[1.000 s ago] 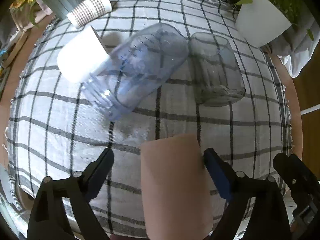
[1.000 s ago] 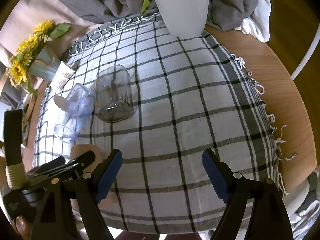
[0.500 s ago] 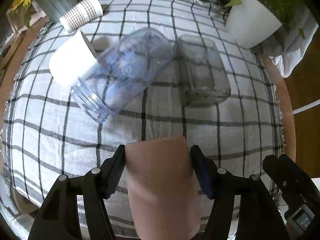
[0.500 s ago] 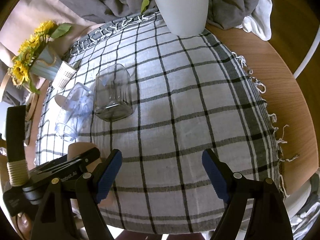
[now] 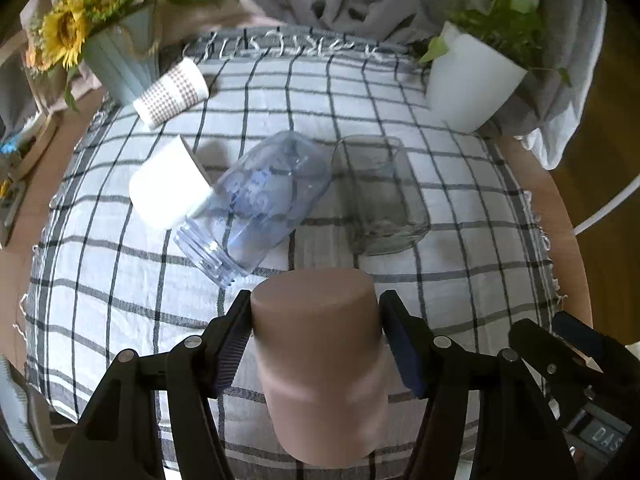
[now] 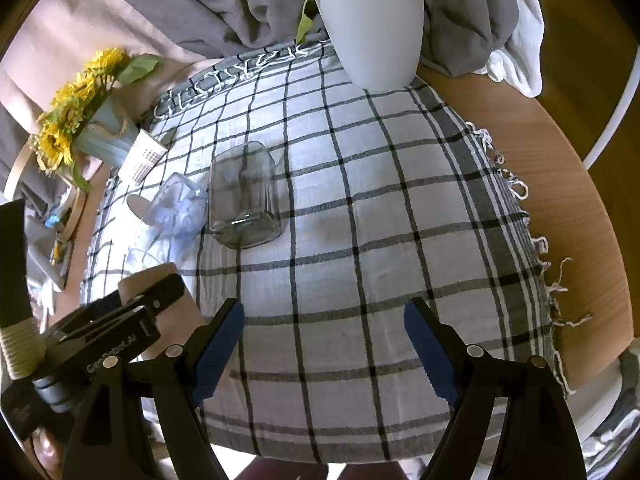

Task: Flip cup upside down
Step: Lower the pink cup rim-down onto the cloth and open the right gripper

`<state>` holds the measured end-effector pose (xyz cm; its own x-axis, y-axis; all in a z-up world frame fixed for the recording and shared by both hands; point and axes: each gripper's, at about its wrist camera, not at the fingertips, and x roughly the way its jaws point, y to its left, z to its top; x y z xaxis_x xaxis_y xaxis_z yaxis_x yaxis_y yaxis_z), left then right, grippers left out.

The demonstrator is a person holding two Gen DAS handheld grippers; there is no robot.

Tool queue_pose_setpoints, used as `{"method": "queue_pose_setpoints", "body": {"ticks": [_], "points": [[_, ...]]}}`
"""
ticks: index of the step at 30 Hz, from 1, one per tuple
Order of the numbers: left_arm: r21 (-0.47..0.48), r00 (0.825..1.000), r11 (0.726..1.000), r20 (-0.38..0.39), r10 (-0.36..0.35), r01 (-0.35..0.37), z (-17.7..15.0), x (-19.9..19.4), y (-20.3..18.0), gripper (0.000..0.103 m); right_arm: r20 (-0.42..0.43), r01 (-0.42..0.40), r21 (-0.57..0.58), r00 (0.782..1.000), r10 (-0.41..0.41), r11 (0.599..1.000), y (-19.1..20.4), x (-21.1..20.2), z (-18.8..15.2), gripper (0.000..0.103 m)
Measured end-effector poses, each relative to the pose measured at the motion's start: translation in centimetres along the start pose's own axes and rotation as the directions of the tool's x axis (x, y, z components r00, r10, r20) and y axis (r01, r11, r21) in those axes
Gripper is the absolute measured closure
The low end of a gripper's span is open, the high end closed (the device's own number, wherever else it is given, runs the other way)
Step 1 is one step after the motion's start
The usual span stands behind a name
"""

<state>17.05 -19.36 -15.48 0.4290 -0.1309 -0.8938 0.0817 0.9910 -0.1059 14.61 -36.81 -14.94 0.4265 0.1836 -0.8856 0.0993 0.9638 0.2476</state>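
A tan-pink cup (image 5: 320, 356) stands with its closed base up between the fingers of my left gripper (image 5: 316, 336), which is shut on its sides near the front edge of the checked cloth. In the right wrist view the cup (image 6: 138, 280) shows partly behind the left gripper at the lower left. My right gripper (image 6: 324, 348) is open and empty over the cloth's front part, to the right of the cup.
On the checked tablecloth (image 5: 460, 248) lie a clear bluish plastic jar (image 5: 256, 204), a white paper cup (image 5: 168, 188), a patterned paper cup (image 5: 172, 90) and a grey glass tumbler (image 5: 378, 196). A white plant pot (image 5: 472, 80) and a sunflower vase (image 5: 116, 52) stand at the back.
My left gripper has closed on the tan-pink cup and the view has tipped up, so the cup's closed end now faces upward. The right gripper has hardly moved.
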Motion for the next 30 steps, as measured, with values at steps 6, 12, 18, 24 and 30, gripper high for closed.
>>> {"method": "queue_pose_setpoints", "body": {"ticks": [6, 12, 18, 24, 30], "points": [[0.046, 0.997, 0.999, 0.078, 0.005, -0.009, -1.8, -1.5, -0.9, 0.04, 0.007, 0.021, -0.029, 1.0, -0.02, 0.999, -0.3, -0.4, -0.7, 0.021], [0.047, 0.995, 0.999, 0.098, 0.01, -0.015, -3.6, -2.8, -0.9, 0.04, -0.01, 0.027, -0.046, 1.0, -0.028, 0.999, -0.6, -0.4, -1.6, 0.021], [0.074, 0.996, 0.997, 0.09, 0.001, -0.008, -6.0, -3.8, -1.2, 0.04, -0.03, 0.023, -0.059, 0.999, -0.025, 0.998, -0.8, -0.5, -2.6, 0.021], [0.066, 0.998, 0.997, 0.052, -0.037, 0.034, -7.0, -3.3, -1.4, 0.039, -0.028, 0.03, -0.081, 0.999, -0.033, 0.996, -0.6, -0.7, -3.0, 0.021], [0.046, 0.997, 0.999, 0.075, -0.014, 0.01, -6.9, -3.4, -0.9, 0.022, -0.018, 0.034, -0.081, 0.999, -0.036, 0.996, -0.7, -0.9, -3.1, 0.021]]}}
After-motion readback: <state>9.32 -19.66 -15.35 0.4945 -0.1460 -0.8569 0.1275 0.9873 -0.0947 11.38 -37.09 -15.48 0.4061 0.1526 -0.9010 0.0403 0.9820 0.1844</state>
